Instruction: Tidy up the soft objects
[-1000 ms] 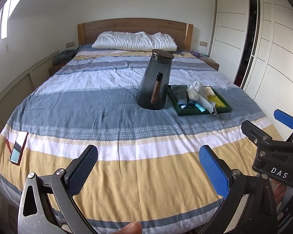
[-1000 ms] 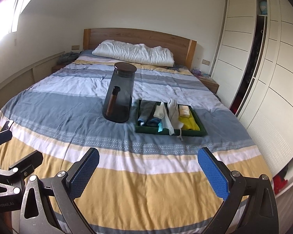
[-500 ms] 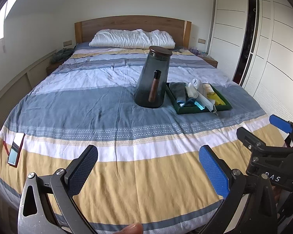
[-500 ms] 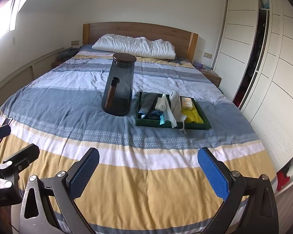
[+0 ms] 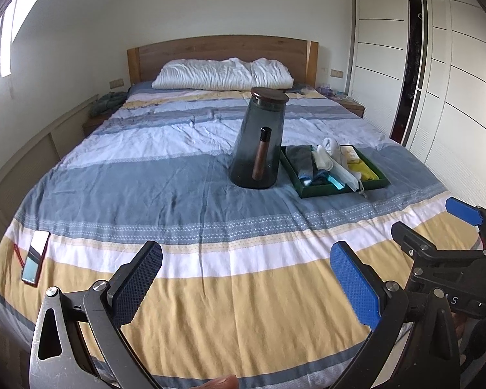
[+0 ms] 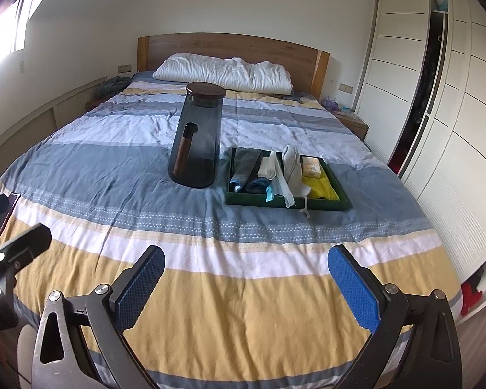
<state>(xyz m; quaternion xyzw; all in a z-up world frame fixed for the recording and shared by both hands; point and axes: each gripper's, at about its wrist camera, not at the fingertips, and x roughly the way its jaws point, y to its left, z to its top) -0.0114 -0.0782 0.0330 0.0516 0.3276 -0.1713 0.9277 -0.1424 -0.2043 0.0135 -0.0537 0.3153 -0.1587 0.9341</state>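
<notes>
A dark green tray lies on the striped bed, packed with soft items: a grey cloth, a blue cloth, white cloths, a yellow cloth and a small yellow packet. Left of the tray stands a smoky glass jug with a dark lid. My left gripper hangs open over the bed's foot, empty. My right gripper is open and empty too, well short of the tray.
A phone rests at the bed's left edge. White pillows lie against the wooden headboard. White wardrobe doors line the right side, with a nightstand beside the bed. The other gripper shows at the right of the left wrist view.
Both grippers have shifted slightly and tilted, so the bed and tray sit a little differently in view. Both stay open and empty.
</notes>
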